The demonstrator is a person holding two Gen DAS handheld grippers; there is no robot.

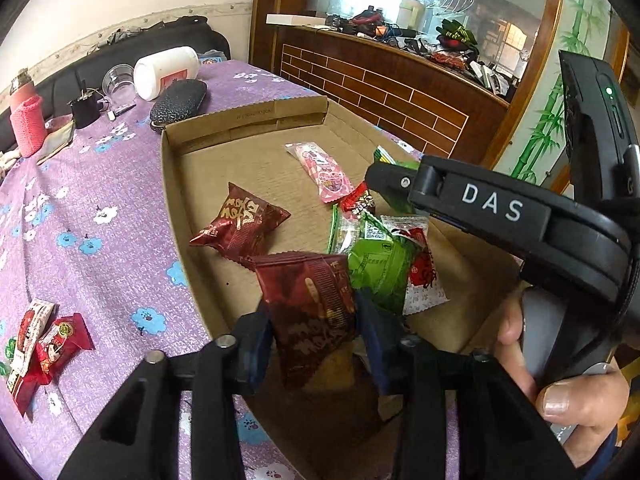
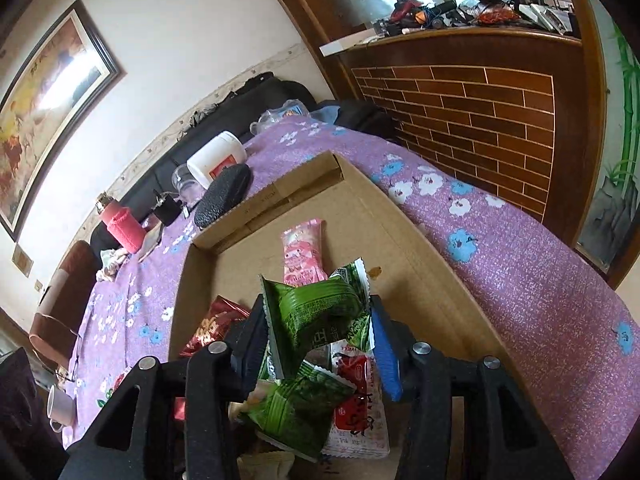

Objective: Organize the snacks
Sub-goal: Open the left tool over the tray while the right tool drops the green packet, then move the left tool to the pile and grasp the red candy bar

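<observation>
A shallow cardboard box (image 1: pixel 176 216) lies on the purple flowered tablecloth. My left gripper (image 1: pixel 316 344) is shut on a dark red snack packet (image 1: pixel 312 312) and holds it over the box's near edge. My right gripper (image 2: pixel 320 332) is shut on a green snack packet (image 2: pixel 316 308) above the box (image 2: pixel 420 264); the right gripper also shows in the left wrist view (image 1: pixel 384 178). In the box lie another dark red packet (image 1: pixel 240 224), a pink packet (image 1: pixel 324 172), green packets (image 1: pixel 380 264) and a white-and-red packet (image 1: pixel 424 280).
Red snack packets (image 1: pixel 44 344) lie on the cloth left of the box. At the far end stand a white jar (image 1: pixel 166 72), a black case (image 1: pixel 178 102), a clear glass (image 1: pixel 118 84) and a pink bottle (image 1: pixel 26 120). A brick-pattern wooden counter (image 1: pixel 380 92) borders the right side.
</observation>
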